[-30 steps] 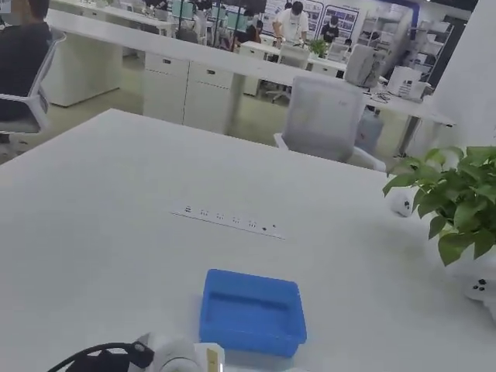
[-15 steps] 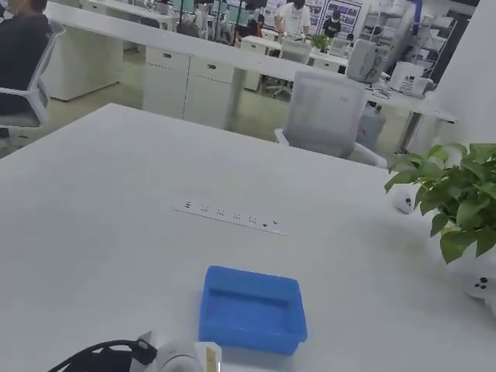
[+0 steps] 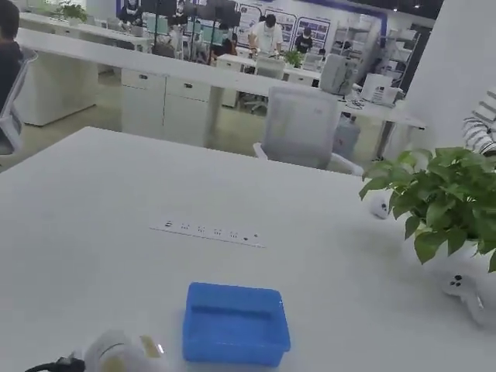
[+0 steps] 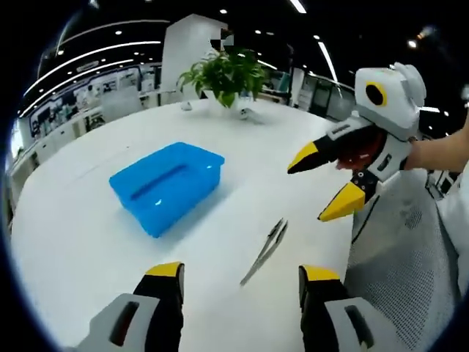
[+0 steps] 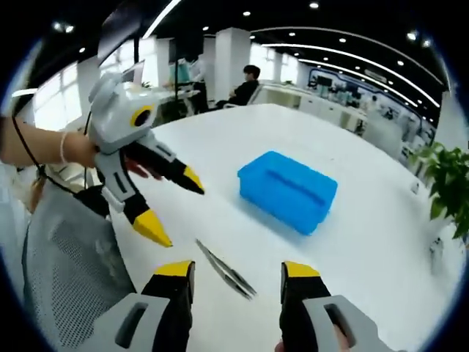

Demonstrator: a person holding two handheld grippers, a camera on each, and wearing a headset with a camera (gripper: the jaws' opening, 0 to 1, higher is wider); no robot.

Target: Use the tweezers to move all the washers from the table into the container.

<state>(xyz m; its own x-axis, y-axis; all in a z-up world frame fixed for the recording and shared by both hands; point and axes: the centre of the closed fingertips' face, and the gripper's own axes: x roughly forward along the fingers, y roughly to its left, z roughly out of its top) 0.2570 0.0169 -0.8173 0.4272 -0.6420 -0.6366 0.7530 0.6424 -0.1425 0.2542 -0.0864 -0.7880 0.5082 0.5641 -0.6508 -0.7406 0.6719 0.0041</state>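
A blue rectangular container sits on the white table, seen also in the left gripper view and the right gripper view. Metal tweezers lie flat on the table between the two grippers. My left gripper is open just short of the tweezers, with nothing in it; the right gripper view shows it from the side. Facing it, my right gripper is open and holds nothing, its yellow tips spread above the tweezers. A gripper's white body pokes in at the bottom edge of the head view.
A potted plant stands at the table's right side, with small white objects near it. A socket strip is set into the table beyond the container. A mesh chair stands at the near table edge.
The head camera has swung, so the whole picture has shifted. The gripper at the bottom edge sits lower and further left. Nothing on the table has moved.
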